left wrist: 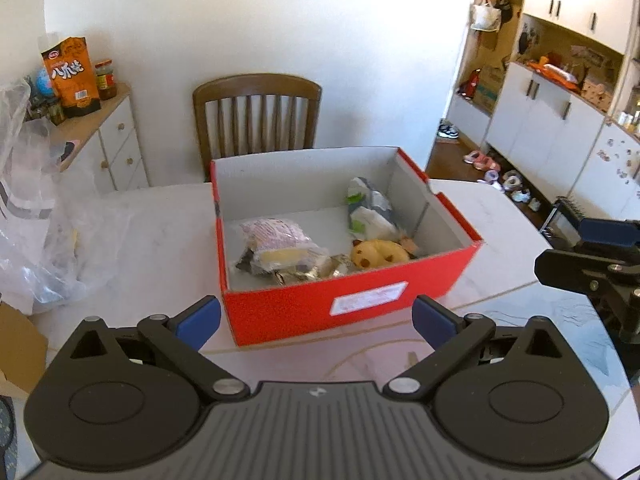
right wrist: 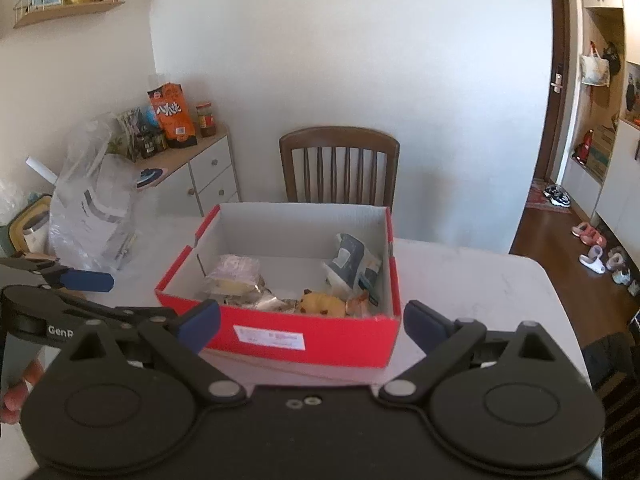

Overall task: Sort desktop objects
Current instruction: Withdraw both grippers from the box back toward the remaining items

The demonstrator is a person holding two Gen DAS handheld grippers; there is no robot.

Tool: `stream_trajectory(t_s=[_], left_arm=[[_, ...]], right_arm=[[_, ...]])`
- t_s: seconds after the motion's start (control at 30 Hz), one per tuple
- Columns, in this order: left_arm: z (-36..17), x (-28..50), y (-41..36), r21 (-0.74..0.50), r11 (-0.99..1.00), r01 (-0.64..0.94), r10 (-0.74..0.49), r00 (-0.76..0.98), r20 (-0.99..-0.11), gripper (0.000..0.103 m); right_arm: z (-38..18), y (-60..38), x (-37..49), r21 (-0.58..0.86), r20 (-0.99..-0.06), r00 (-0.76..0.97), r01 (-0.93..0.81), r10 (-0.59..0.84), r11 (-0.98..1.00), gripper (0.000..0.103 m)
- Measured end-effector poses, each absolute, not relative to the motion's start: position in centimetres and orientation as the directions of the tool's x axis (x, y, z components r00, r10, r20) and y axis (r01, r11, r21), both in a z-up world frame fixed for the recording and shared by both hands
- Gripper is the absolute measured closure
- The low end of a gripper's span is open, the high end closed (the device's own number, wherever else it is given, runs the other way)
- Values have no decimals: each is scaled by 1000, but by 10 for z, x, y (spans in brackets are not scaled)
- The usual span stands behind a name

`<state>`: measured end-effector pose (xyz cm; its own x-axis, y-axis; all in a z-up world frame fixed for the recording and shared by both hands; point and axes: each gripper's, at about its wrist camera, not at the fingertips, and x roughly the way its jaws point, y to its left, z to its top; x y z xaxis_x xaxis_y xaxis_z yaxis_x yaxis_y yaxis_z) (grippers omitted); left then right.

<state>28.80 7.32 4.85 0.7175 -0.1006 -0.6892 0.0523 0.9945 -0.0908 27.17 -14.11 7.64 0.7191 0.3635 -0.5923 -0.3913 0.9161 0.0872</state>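
A red box point(left wrist: 344, 312) with white inside walls sits on the pale surface point(left wrist: 160, 248), in front of both cameras. Its top is open. Inside, near the front wall, lies a small yellow plush toy point(left wrist: 378, 254). Left of the toy is a clear bag point(left wrist: 280, 244) with something pink and yellow in it, and some shiny wrappers point(left wrist: 316, 272) lie between them. A grey and white packet point(left wrist: 368, 210) leans at the right side of the box, behind the toy. A white label point(left wrist: 368, 299) is stuck on the front of the box.

The left gripper point(left wrist: 316, 322) is just in front of the box. Its blue fingers point(left wrist: 198, 320) are spread wide apart and there is nothing between them. The right gripper point(right wrist: 312, 324) is also just in front of the box, with its blue fingers point(right wrist: 424, 326) wide apart and nothing between them. Neither one touches the box.

A brown wooden chair point(right wrist: 340, 164) stands on the far side of the surface, by the white wall. On the left of the surface sits a crinkly clear plastic bag point(right wrist: 92, 208). Further left is a small cabinet point(right wrist: 208, 176) with an orange snack bag point(right wrist: 172, 116) and a jar point(right wrist: 206, 120) on top. Shoes point(right wrist: 588, 236) lie on the wooden floor at the right.
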Motion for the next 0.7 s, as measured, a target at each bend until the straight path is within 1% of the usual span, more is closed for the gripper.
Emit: stream_trajectory(t_s=[0.27,0.7], left_arm=[[46,254,65,-104,988,112,-152,719,-678,0],[17,217,47,-103,981,162,-187,686,-703,0]], right_arm=[[72,-161,228,99,-590,736,-341,331,935,5],[28,-184,167,74,-623,739,-271,257,960,5]])
